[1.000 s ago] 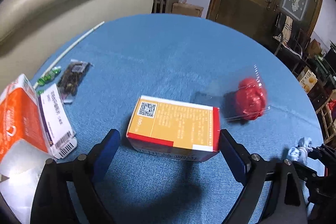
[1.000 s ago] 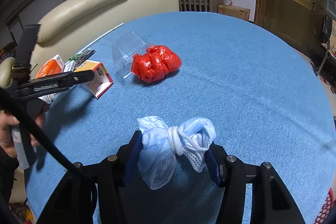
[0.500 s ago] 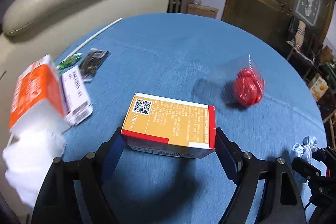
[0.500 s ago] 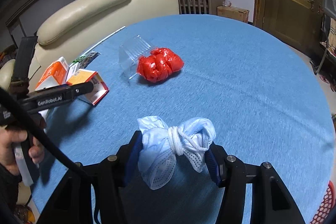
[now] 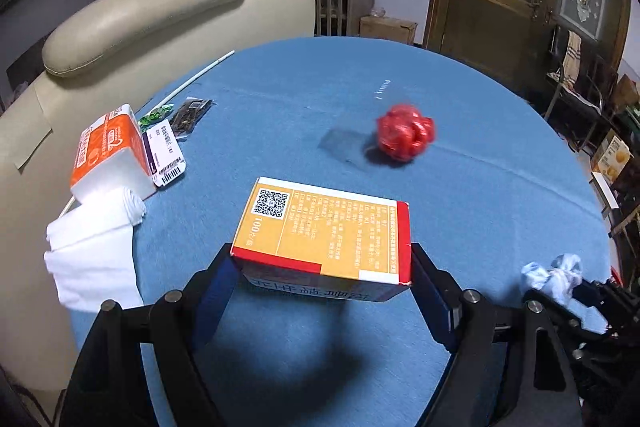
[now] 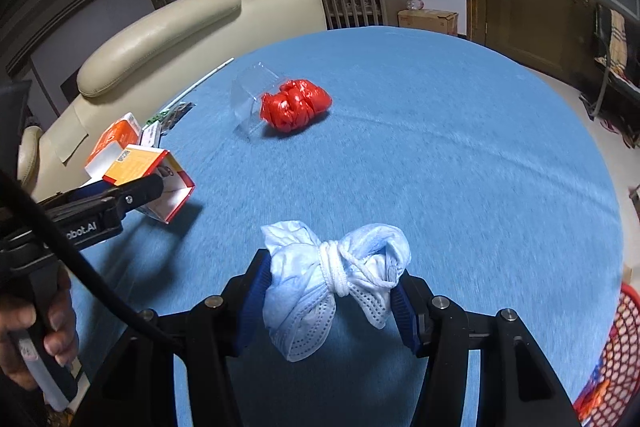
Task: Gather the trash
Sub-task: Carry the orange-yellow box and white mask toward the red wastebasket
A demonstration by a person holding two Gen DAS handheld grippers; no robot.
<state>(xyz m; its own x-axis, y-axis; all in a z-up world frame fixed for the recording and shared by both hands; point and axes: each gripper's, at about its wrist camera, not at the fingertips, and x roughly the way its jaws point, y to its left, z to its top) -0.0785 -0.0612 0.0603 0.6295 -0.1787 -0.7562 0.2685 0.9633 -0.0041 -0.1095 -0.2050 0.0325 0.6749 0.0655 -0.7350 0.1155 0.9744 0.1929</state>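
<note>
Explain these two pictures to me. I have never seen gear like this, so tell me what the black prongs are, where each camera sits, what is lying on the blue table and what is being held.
There is no robot here. A person holds a two-finger hand tool in each hand, and a wide-angle camera on each tool looks along its fingers.

The left tool's camera shows the left gripper clamped on a yellow and red box, lifted off the blue table.

The right tool's camera shows the right gripper clamped on a knotted blue face mask. At the left of that view you see the other tool and the hand that holds it.

Lying on the table: a crumpled red bag beside a clear plastic container, an orange tissue pack, white tissue, small wrappers and a thin white stick. A red mesh basket peeks in at lower right.
</note>
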